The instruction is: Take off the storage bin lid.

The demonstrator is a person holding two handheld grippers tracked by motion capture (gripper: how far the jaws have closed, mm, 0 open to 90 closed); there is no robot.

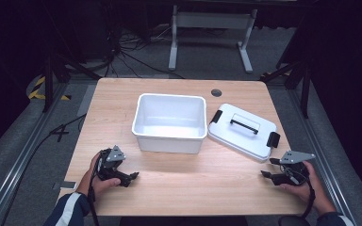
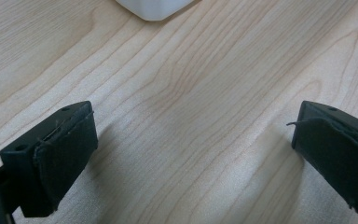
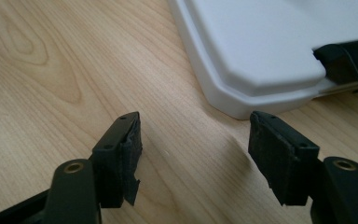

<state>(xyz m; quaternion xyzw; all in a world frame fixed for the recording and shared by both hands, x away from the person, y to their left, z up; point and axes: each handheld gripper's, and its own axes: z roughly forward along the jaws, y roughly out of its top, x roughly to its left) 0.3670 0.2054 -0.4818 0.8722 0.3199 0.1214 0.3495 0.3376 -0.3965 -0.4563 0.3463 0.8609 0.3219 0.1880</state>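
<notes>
Dark grey carpet surrounds your pale wood-grain table (image 1: 179,188), with black cables trailing across the floor past its far edge, a white metal frame (image 1: 212,28) standing beyond them, and yellow-and-black hazard tape (image 1: 40,89) off the far left corner. A round grommet hole (image 1: 216,92) sits near the table's far edge. No brand, label or writing can be read on anything. At the middle of the table stands an open white bin (image 1: 169,123), and just beside it toward the right edge lies its white lid (image 1: 242,132), flat, with a black handle on top and a black latch at each end. Your left gripper (image 1: 133,177) rests low near the near left corner, its jaws standing wide apart with bare wood between them; the left gripper view adds one rounded corner of the bin (image 2: 154,8) at its top edge. Your right gripper (image 1: 265,174) is near the near right corner, just short of the lid, its jaws apart and holding nothing. The right gripper view brings up close what the high view leaves small: the lid's (image 3: 261,51) stepped rim and one black latch (image 3: 349,58) at its end.
</notes>
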